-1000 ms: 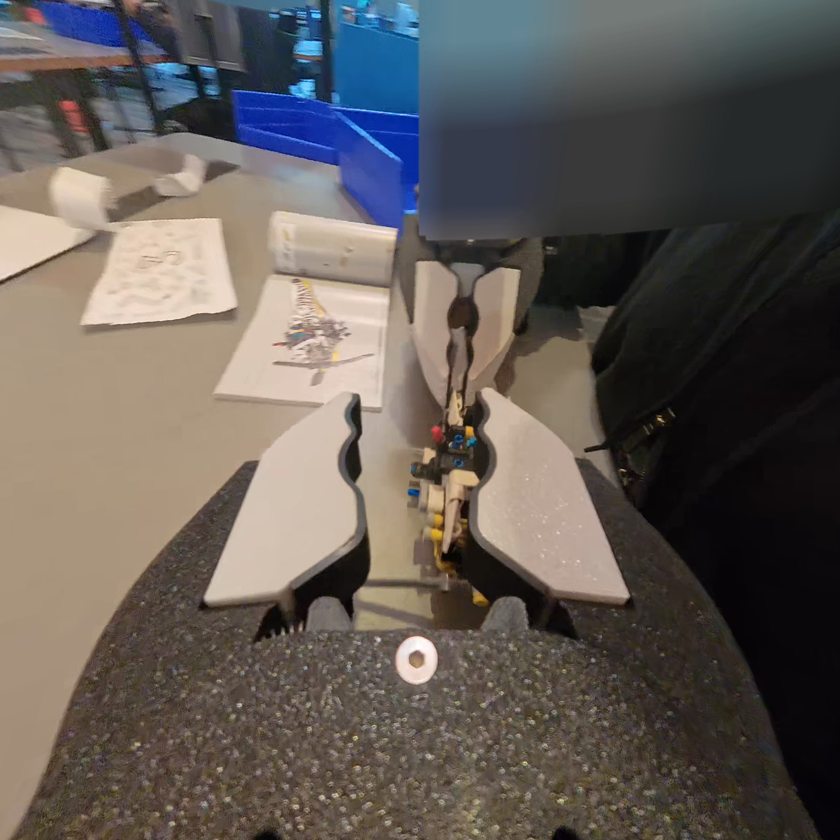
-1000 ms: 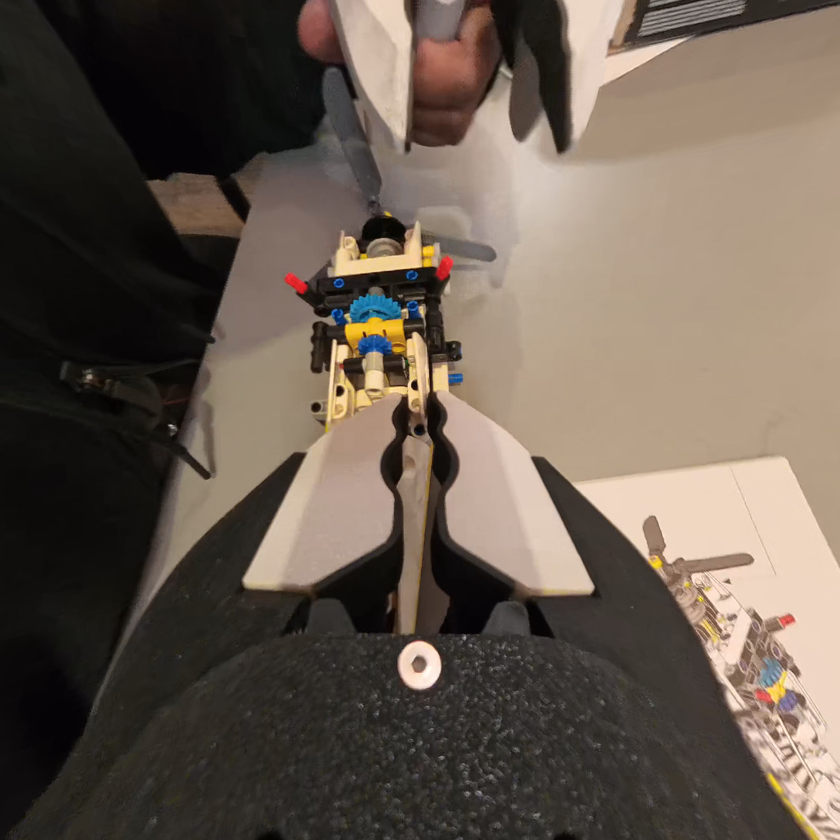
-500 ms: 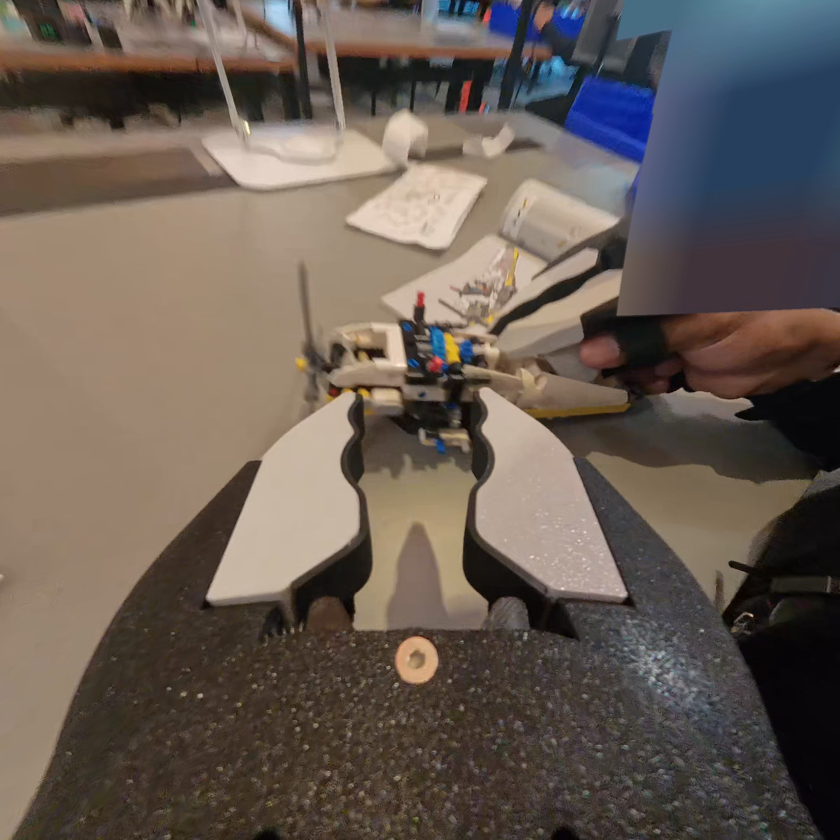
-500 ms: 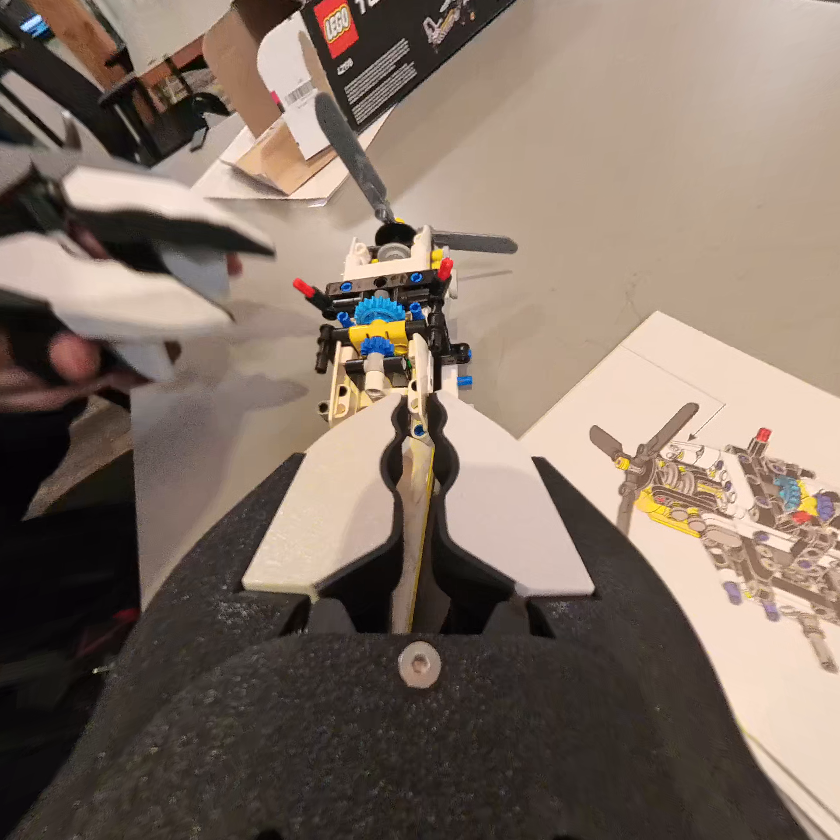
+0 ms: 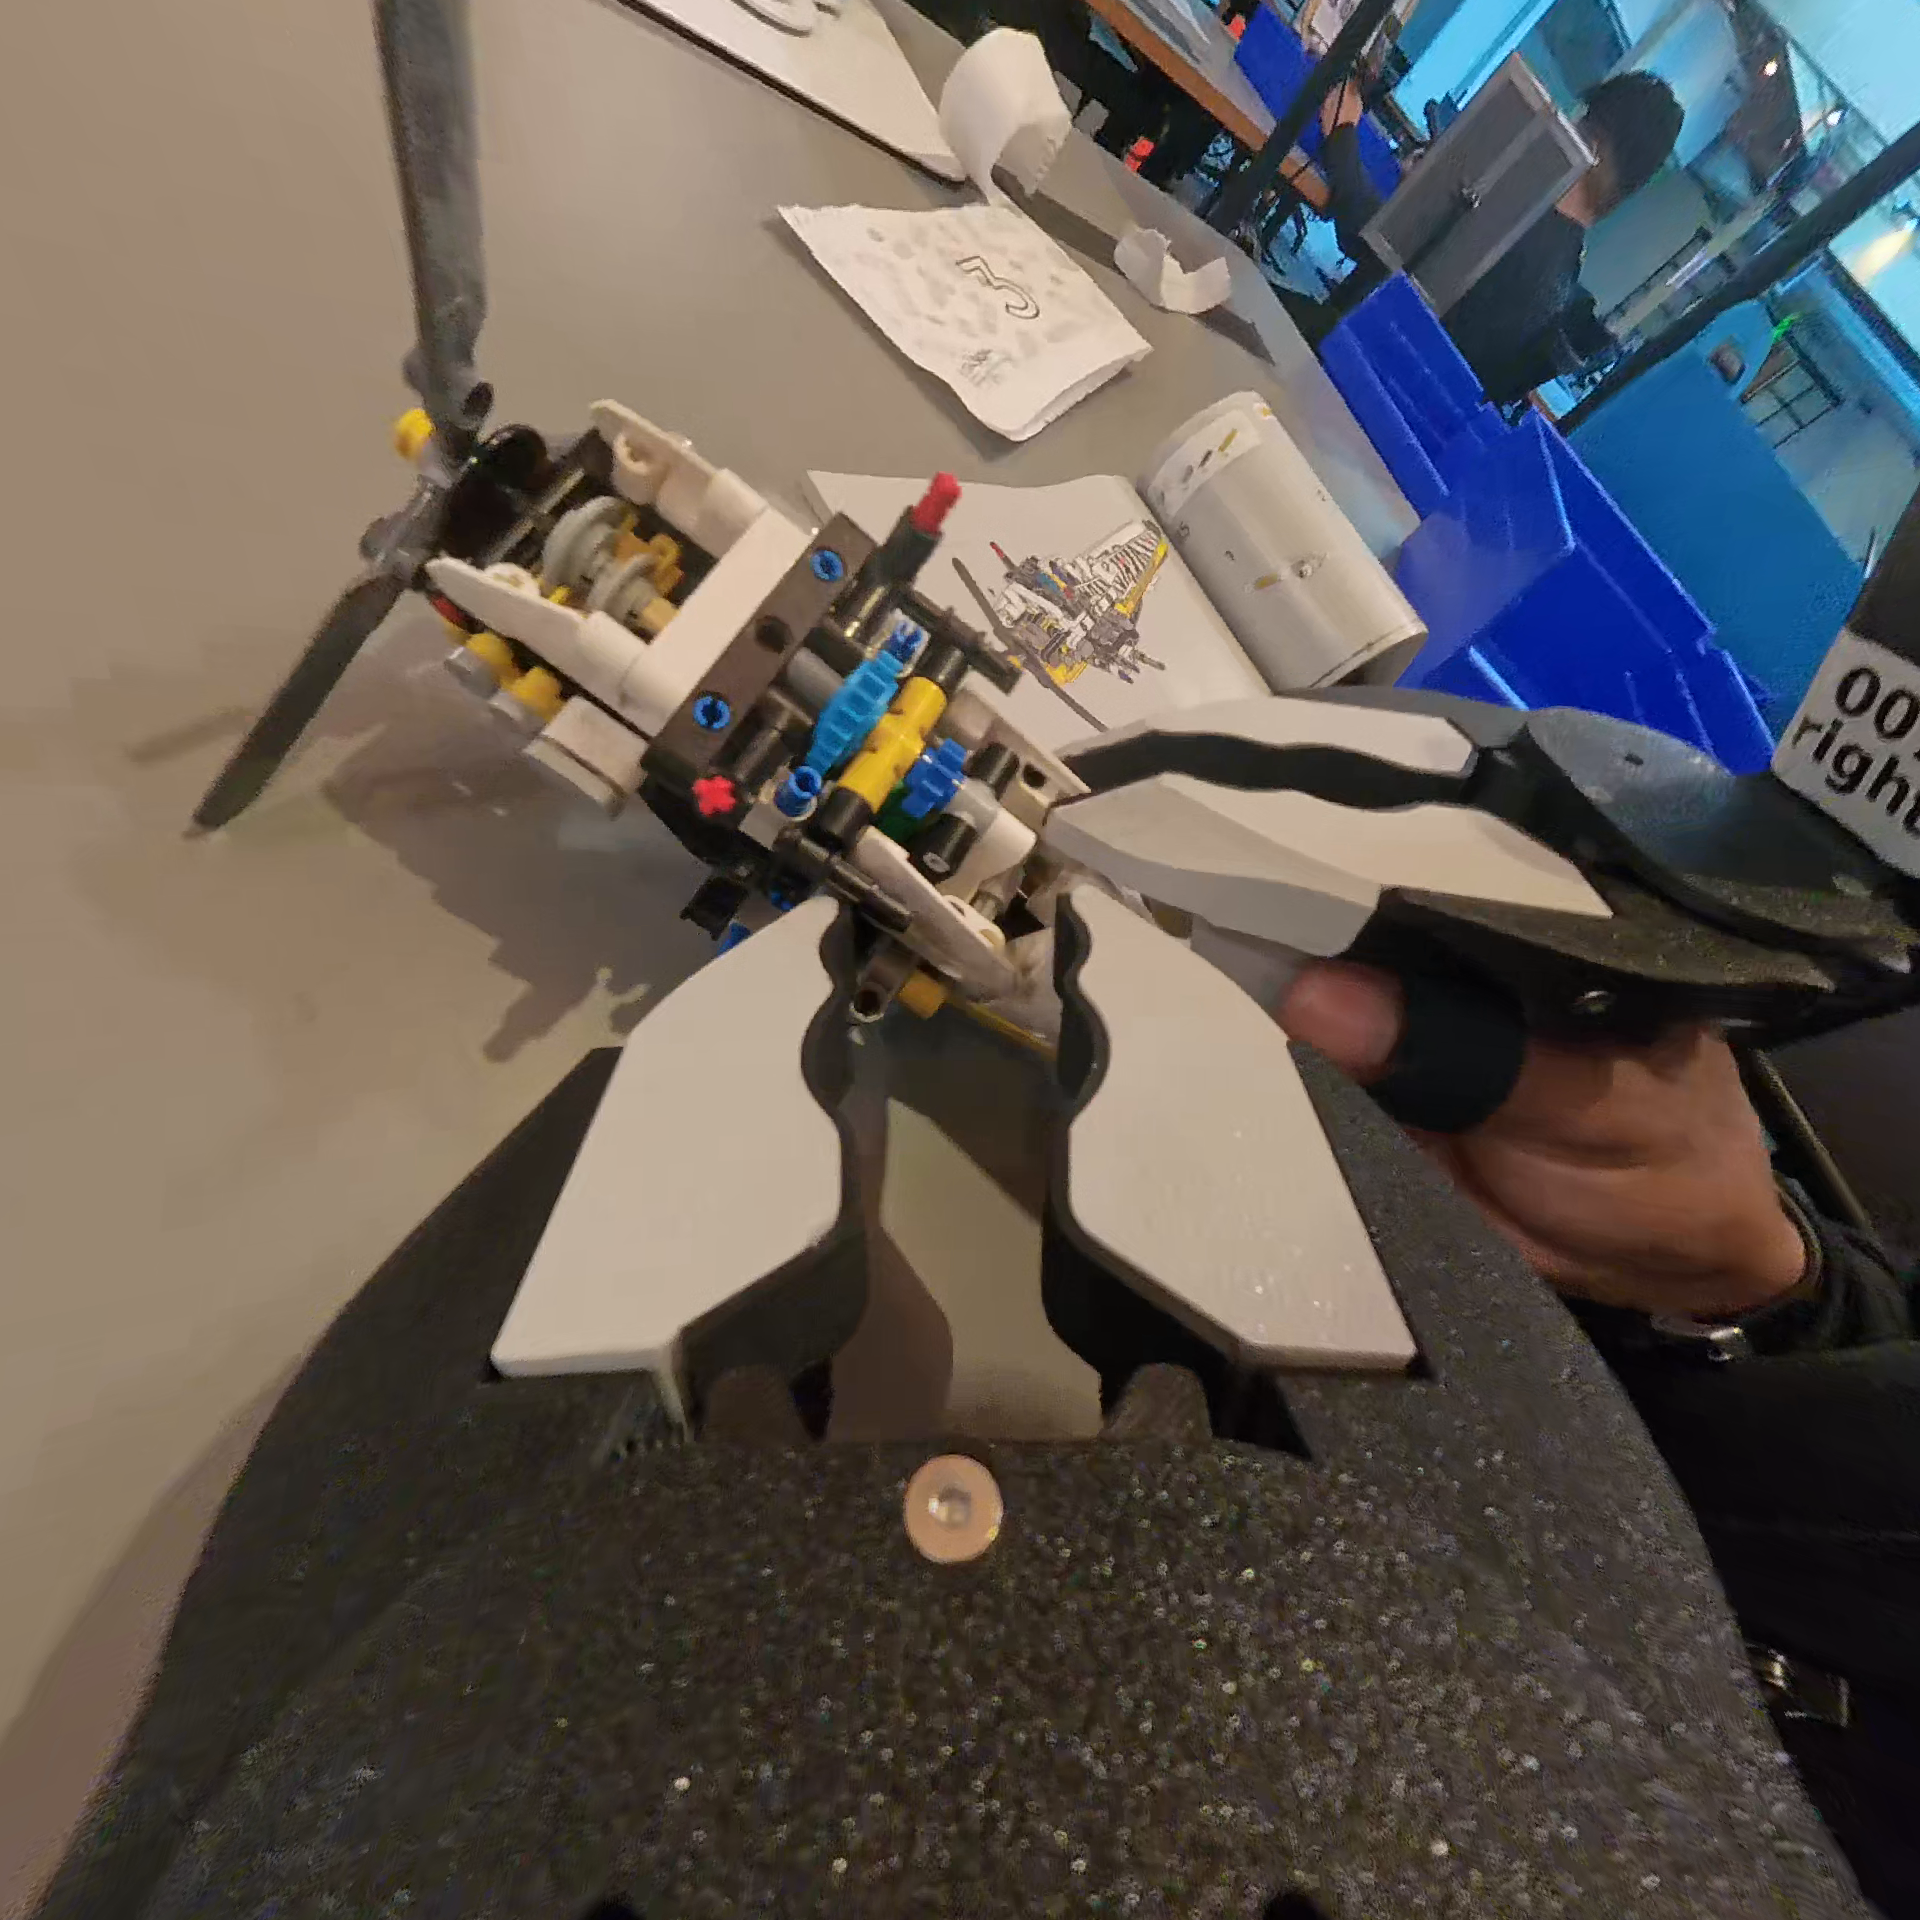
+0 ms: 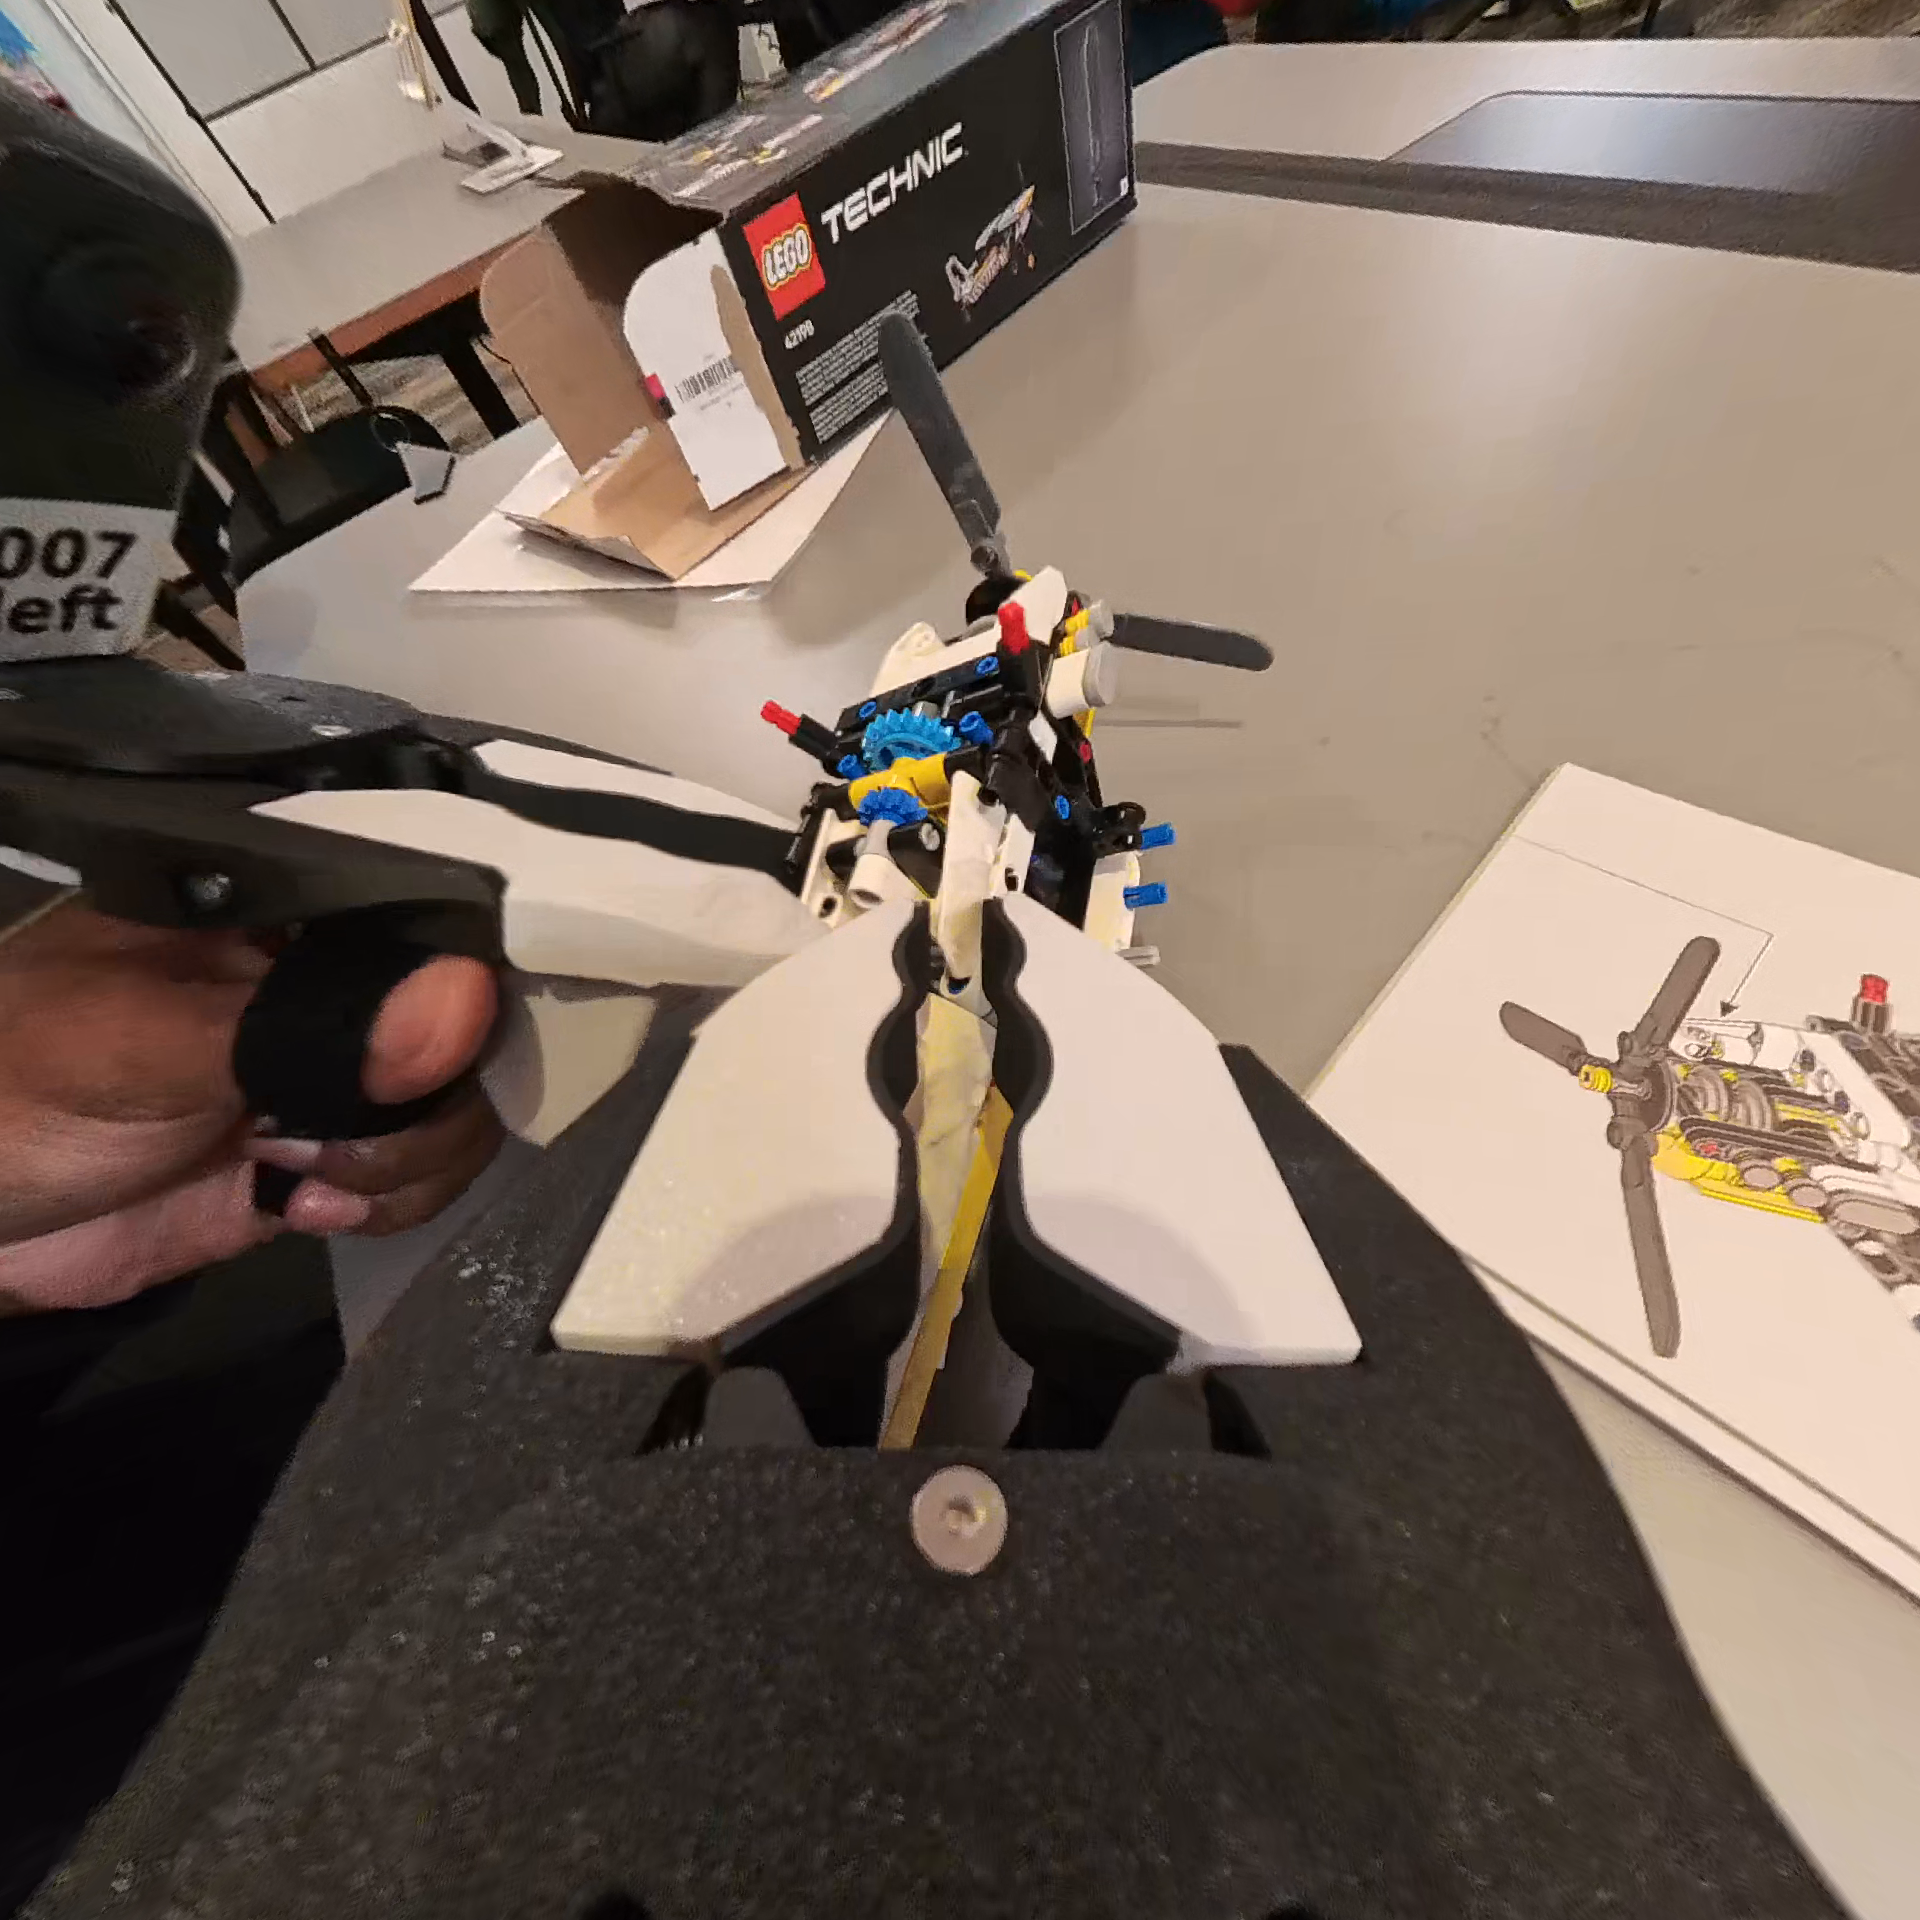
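A brick-built plane model (image 5: 727, 675) with a grey propeller (image 5: 436, 208), blue gears and white panels is held over the grey table (image 5: 208, 1039). My left gripper (image 5: 945, 914) is shut on the model's rear underside, with a white beam and a grey pin between its pads. My right gripper (image 6: 956, 925) is shut on the model's thin white and yellow tail piece (image 6: 966, 1091). The model (image 6: 966, 748) points away from it. The right gripper (image 5: 1070, 800) comes in from the right in the left wrist view. The left gripper (image 6: 800, 873) reaches the model's white side from the left in the right wrist view.
An open instruction booklet (image 6: 1610, 1039) lies to the right and also shows in the left wrist view (image 5: 1081, 613). A black set box (image 6: 914, 239) with an open flap stands behind. A printed sheet (image 5: 966, 301), crumpled paper and blue bins (image 5: 1558, 540) are farther off. Hands (image 6: 156, 1091) hold both grippers. Left and right tips are no more than a few centimetres apart.
My left gripper swung round from the model's front to its side, came in close and narrowed its jaws onto the rear underside. My right gripper kept its hold on the tail piece and tilted the model.
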Motion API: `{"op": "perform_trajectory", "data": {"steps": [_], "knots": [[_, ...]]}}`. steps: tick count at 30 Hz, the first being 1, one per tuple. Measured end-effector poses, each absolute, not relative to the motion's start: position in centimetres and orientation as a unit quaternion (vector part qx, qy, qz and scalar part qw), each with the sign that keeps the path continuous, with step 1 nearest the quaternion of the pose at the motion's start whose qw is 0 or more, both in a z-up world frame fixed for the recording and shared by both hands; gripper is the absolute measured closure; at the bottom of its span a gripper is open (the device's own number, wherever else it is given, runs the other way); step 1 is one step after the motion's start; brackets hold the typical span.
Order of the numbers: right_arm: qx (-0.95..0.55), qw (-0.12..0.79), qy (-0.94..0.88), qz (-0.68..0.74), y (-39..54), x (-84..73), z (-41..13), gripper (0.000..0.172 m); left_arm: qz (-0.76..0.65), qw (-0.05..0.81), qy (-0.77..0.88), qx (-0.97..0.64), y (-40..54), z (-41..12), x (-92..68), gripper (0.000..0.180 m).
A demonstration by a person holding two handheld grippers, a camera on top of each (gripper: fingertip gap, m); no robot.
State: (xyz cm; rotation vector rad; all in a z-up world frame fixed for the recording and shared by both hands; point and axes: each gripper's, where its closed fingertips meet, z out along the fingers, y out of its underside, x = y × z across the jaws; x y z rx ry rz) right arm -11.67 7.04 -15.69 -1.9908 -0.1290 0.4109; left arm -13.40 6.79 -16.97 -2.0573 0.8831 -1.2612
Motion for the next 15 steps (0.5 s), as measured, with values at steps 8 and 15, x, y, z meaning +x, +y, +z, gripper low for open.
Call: {"op": "perform_trajectory", "data": {"steps": [8, 15], "knots": [[-0.824, 0.531, -0.04, 0.192, 6.6, -12.2, -15.6, 0.163, -0.44, 0.29, 0.355, -0.772, 7.4, -17.5, -13.9, 0.155], [-0.809, 0.541, -0.062, 0.223, 6.2, -12.6, -14.7, 0.166, -0.444, 0.279, 0.385, -0.759, 8.2, -17.5, -14.5, 0.157]]}}
